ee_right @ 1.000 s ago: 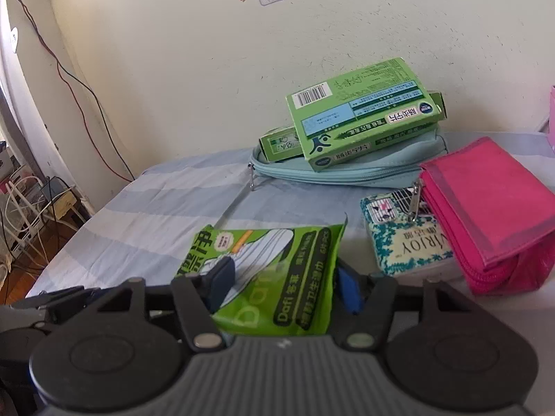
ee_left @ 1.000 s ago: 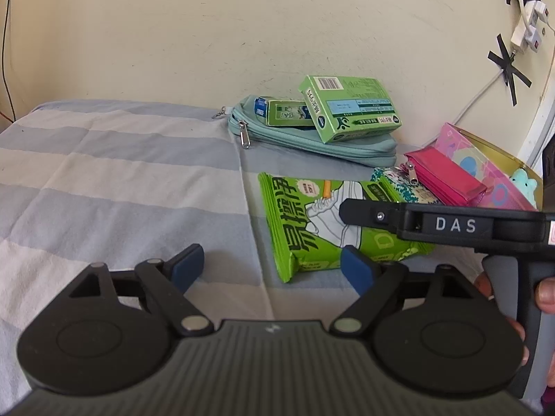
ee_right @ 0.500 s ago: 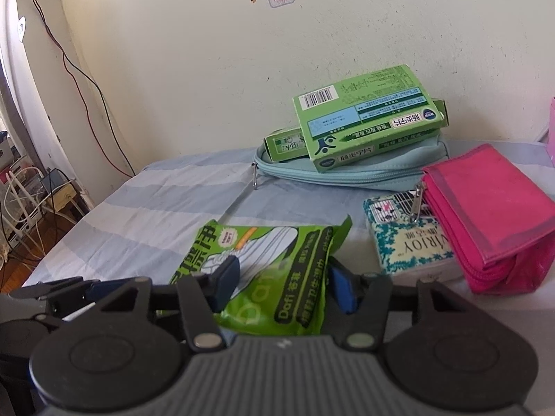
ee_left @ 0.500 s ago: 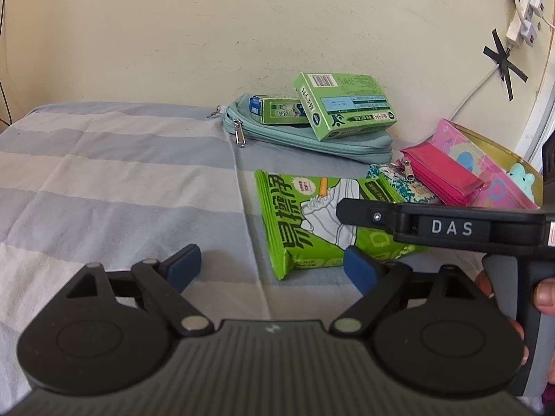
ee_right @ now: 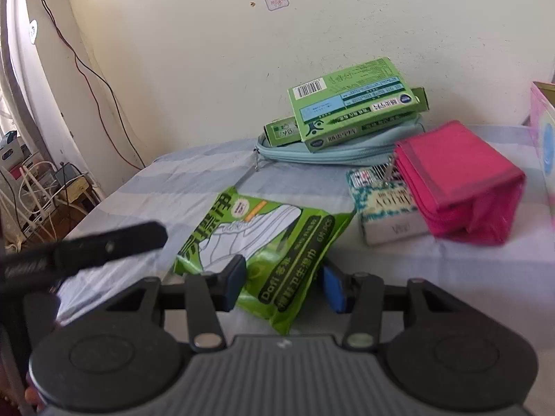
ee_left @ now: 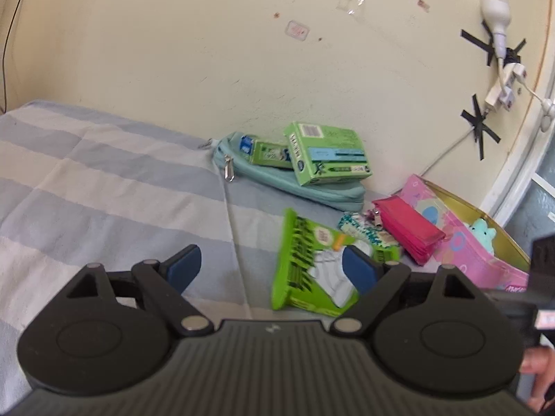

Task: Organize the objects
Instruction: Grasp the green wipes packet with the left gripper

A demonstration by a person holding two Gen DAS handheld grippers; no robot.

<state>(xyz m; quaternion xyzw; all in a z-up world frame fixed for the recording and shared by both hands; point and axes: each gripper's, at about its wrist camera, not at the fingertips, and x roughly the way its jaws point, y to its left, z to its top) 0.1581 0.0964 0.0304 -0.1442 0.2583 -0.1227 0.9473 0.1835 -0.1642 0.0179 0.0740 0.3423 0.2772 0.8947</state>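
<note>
A green wet-wipe pack [ee_right: 263, 246] is tilted up off the striped bed cloth [ee_right: 194, 173], with its near end between the fingers of my right gripper [ee_right: 282, 282], which is shut on it. The same pack shows in the left wrist view [ee_left: 312, 263]. My left gripper [ee_left: 270, 270] is open and empty over the cloth, to the left of the pack. Behind lie two green boxes [ee_right: 353, 104] on a light blue zip pouch [ee_right: 343, 152], a patterned tissue pack [ee_right: 385, 215] and a pink wallet [ee_right: 458, 180].
A pink box [ee_left: 461, 239] with a teal plush toy [ee_left: 484, 230] stands at the right by the wall. Cables and a plug are taped to the wall [ee_left: 499, 79]. The bed's left edge drops to cluttered cables [ee_right: 38, 194].
My right gripper has closed on the wipe pack and raised its near end. The left gripper has lifted and drawn back, and the view has tilted up.
</note>
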